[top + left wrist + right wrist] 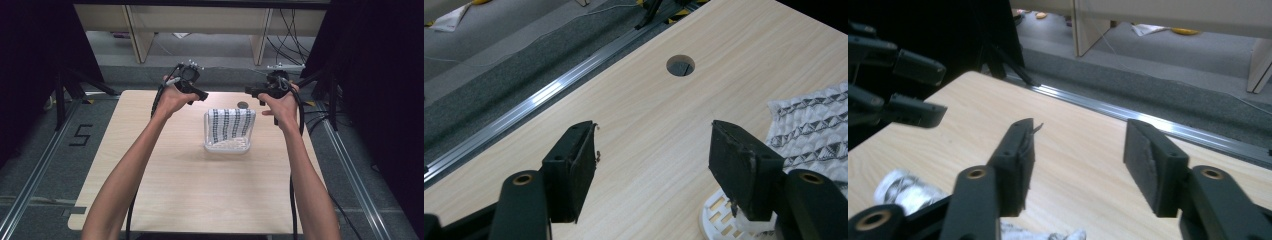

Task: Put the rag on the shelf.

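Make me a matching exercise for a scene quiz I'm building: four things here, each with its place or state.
1. cloth
2. basket
3. left gripper
4. hole

A. white, slotted, on the table
B. open, nothing between the jaws
C. patterned, draped over the basket's far rim
D. round, in the tabletop beyond the basket

Pairs: 1-C, 2-A, 3-B, 4-D

Grey carpet floor [210,50], wooden table [200,190]

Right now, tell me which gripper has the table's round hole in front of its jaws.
The left gripper: in its own view the round hole lies beyond its open jaws. The right gripper faces the table edge and floor.
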`<control>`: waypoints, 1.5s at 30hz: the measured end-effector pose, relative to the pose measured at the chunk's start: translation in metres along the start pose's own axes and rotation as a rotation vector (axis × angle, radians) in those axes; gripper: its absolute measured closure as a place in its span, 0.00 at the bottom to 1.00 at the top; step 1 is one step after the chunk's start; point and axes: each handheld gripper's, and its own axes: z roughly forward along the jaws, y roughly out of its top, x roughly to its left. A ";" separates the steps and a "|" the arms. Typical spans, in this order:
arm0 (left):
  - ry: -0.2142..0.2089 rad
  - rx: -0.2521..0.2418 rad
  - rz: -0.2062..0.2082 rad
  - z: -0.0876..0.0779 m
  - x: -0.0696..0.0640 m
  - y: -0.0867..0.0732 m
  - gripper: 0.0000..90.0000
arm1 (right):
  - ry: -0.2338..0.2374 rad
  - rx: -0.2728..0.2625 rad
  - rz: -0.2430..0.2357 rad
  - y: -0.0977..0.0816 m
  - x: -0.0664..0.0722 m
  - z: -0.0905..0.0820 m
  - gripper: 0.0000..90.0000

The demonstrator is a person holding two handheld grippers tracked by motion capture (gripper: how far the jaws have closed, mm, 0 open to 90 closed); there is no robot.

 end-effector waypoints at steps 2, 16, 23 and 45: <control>-0.002 0.003 -0.001 -0.001 0.001 -0.002 0.37 | 0.000 0.001 -0.001 -0.002 0.002 -0.003 0.47; 0.001 -0.041 -0.023 -0.015 -0.003 -0.009 0.35 | -0.008 0.004 -0.025 -0.018 0.008 -0.030 0.41; -0.036 -0.048 -0.014 -0.023 -0.009 -0.018 0.33 | 0.024 0.000 -0.048 -0.026 0.018 -0.040 0.41; -0.129 -0.127 -0.002 -0.057 -0.041 -0.067 0.30 | 0.052 0.006 -0.081 -0.069 0.031 -0.061 0.35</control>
